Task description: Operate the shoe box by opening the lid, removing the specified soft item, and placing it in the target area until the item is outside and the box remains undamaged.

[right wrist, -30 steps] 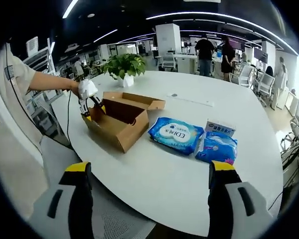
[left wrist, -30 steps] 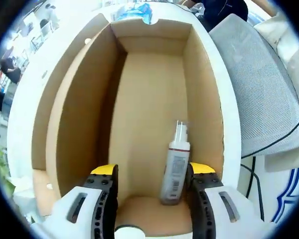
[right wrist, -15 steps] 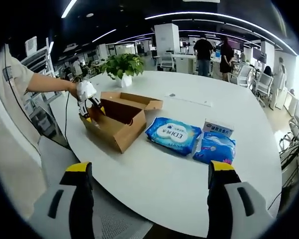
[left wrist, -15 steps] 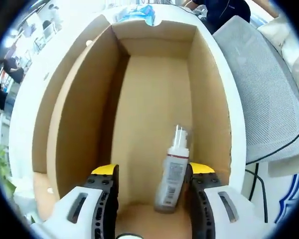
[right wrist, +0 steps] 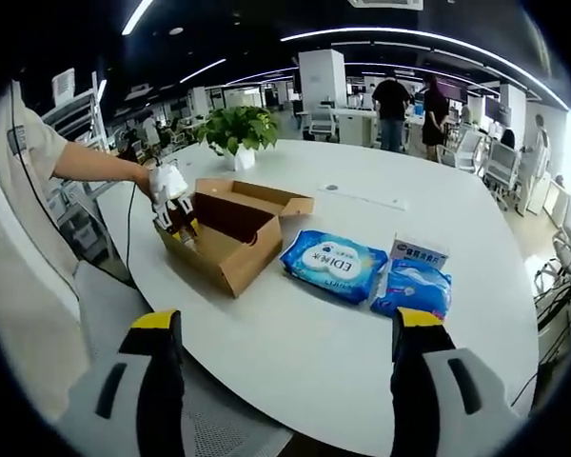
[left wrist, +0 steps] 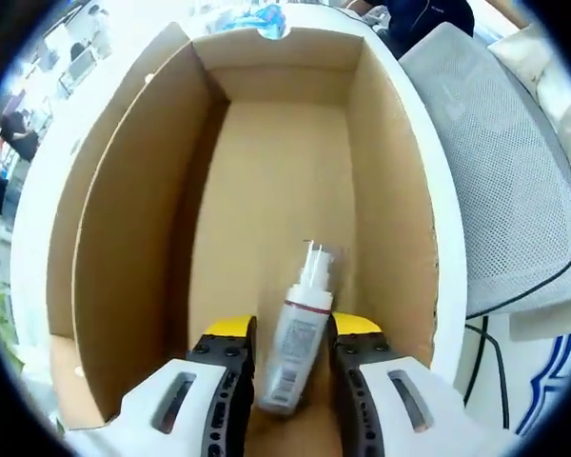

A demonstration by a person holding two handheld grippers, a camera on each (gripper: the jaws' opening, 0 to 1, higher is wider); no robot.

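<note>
Right gripper view, white round table (right wrist: pixel 362 343), open-plan office, potted plant (right wrist: pixel 236 126)

Around you: a white office table, wipes packs and a plant.
You see a round white table (right wrist: pixel 362 333) carrying a large blue wipes pack (right wrist: pixel 334 264) beside a smaller blue pack (right wrist: pixel 412 286), a potted plant (right wrist: pixel 239 131) beyond, and a grey mesh chair (left wrist: pixel 514 181) nearby.
</note>
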